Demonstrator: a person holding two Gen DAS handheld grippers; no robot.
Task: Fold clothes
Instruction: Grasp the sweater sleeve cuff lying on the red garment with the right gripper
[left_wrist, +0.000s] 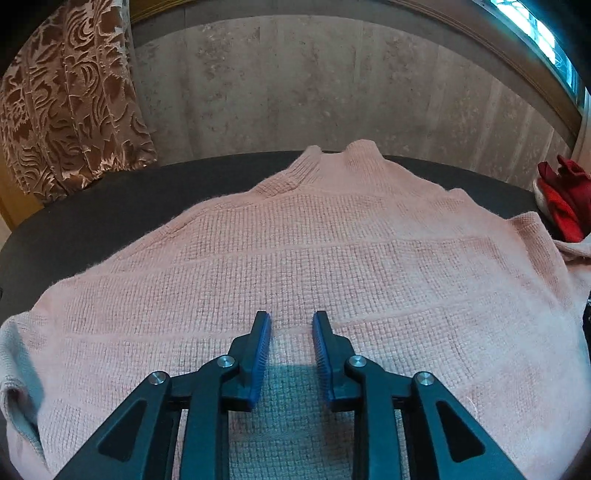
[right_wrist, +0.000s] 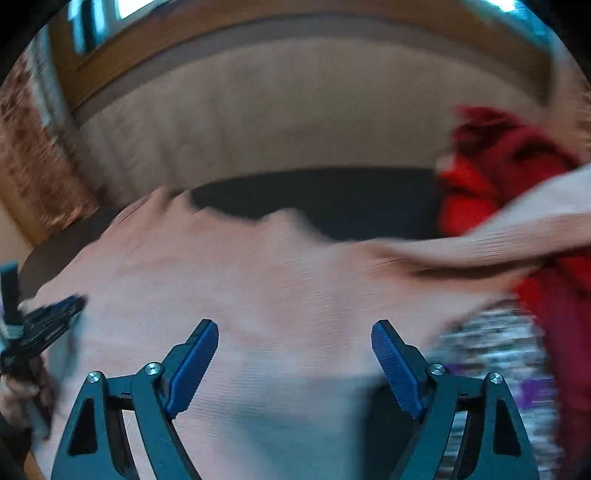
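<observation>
A pink knitted sweater (left_wrist: 314, 240) lies spread flat on the dark table (left_wrist: 110, 206), with its collar (left_wrist: 332, 151) at the far edge. My left gripper (left_wrist: 291, 317) hovers over the sweater's lower middle. Its blue pads (left_wrist: 260, 354) stand a narrow gap apart with nothing between them. The right wrist view is blurred. There my right gripper (right_wrist: 294, 326) stands wide open above the sweater (right_wrist: 240, 266), holding nothing. One sleeve (right_wrist: 498, 232) stretches to the right across a red garment (right_wrist: 498, 162).
The red garment (left_wrist: 565, 199) is heaped at the table's right end, with a patterned cloth (right_wrist: 491, 343) in front of it. A brown patterned curtain (left_wrist: 66, 103) hangs at the back left and a grey wall (left_wrist: 332, 81) is behind. A person's hand (right_wrist: 18, 398) is at the right view's left edge.
</observation>
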